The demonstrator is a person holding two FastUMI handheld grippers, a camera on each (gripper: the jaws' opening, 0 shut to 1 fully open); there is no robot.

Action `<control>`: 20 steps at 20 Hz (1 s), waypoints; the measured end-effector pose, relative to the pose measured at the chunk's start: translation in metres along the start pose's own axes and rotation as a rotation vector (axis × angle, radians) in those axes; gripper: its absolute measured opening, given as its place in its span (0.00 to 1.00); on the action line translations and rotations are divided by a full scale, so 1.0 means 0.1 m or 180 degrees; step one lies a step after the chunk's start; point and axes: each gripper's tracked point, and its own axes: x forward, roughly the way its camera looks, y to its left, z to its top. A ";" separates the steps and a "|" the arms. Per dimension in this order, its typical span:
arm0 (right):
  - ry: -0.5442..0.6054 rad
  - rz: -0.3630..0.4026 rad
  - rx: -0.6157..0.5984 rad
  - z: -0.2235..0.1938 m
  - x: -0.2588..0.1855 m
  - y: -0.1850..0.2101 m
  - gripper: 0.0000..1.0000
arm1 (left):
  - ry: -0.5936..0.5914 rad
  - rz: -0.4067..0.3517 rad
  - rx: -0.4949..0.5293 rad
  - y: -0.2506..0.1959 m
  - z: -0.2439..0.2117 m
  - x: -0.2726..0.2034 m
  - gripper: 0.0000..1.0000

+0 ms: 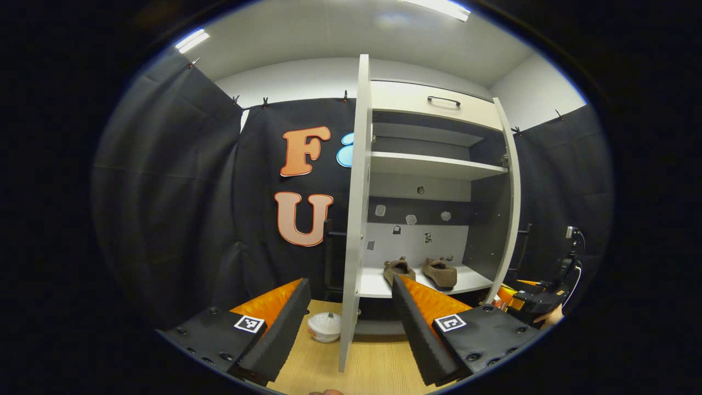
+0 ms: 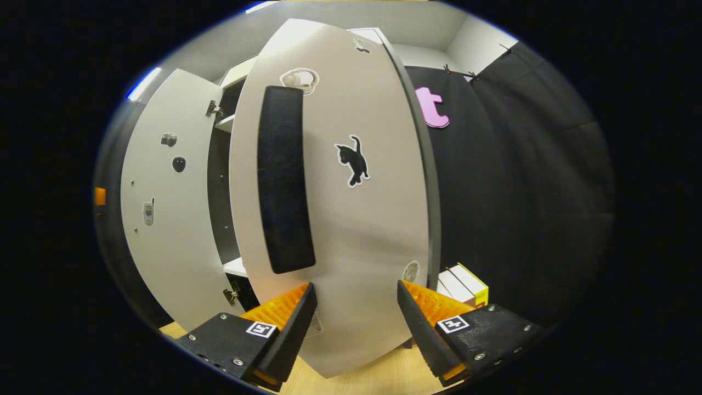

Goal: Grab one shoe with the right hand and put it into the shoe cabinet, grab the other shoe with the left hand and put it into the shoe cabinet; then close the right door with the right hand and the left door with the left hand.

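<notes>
Two brown shoes, one [image 1: 398,269] on the left and one [image 1: 440,272] on the right, rest side by side on the bottom shelf [image 1: 471,284] of the white shoe cabinet. In the left gripper view the cabinet's left door [image 1: 356,219] stands edge-on, straight ahead. My left gripper [image 1: 351,323] is open and empty, a fair way in front of it. The right door [image 2: 351,208], with a black pad [image 2: 284,181] and a cat sticker, stands partly swung, right in front of my right gripper [image 2: 355,323], which is open close to its outer face. The left door [image 2: 164,219] shows beyond it.
A white bowl [image 1: 324,327] sits on the wooden floor [image 1: 378,367] by the left door's foot. White and yellow boxes [image 2: 463,285] lie to the right of the cabinet. The other gripper and a hand [image 1: 548,307] show at the far right of the left gripper view.
</notes>
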 end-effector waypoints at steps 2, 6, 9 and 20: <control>0.0003 0.0028 -0.0038 0.03 0.16 0.12 0.91 | 0.0017 0.0046 0.0000 0.06 -0.06 0.02 0.95; 0.0007 0.0021 -0.0111 0.05 0.27 0.18 0.91 | 0.0015 0.0201 -0.0011 0.38 -0.11 0.00 0.94; 0.0031 0.0009 -0.0058 0.05 0.31 0.20 0.91 | 0.0040 0.0330 -0.0023 0.62 -0.24 0.02 0.95; 0.0063 -0.0208 -0.0252 0.04 0.42 0.23 0.91 | 0.0433 0.0180 -0.0027 0.83 -1.15 0.75 0.95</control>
